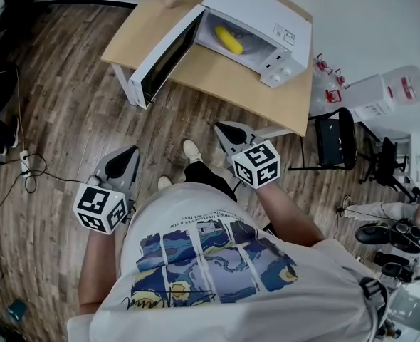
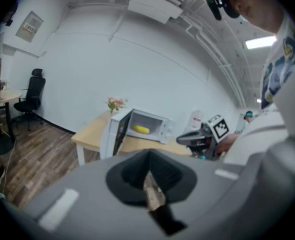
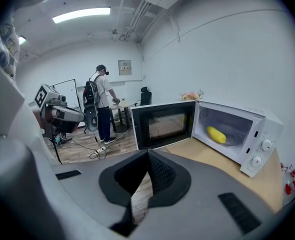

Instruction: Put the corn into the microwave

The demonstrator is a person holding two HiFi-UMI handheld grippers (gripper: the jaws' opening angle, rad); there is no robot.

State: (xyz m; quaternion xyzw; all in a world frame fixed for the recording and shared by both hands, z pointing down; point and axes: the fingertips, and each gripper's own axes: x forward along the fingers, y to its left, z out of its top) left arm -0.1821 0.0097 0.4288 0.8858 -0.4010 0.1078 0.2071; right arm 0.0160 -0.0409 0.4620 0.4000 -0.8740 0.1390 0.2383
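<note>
while corn (image 1: 229,39) lies in far microwave (image 1: 267,16), my left gripper (image 1: 130,155) and right gripper (image 1: 224,130) are pressed together, empty | risk: open door (image 1: 164,55) juts left, easily clipped

corn: bright yellow cob of corn (image 1: 229,40), pops right out
microwave: white boxy microwave (image 1: 267,16), black door window
tabletop: pale tan wooden tabletop (image 1: 217,77)
floor: grey-brown wood-plank floor (image 1: 67,112), streaky grain
grippers: left gripper (image 1: 127,157) and right gripper (image 1: 226,131) both plain grey, marker cubes (image 1: 100,209) in black-and-white squares
shirt: white t-shirt (image 1: 267,298), blue-and-yellow swirly print
</note>
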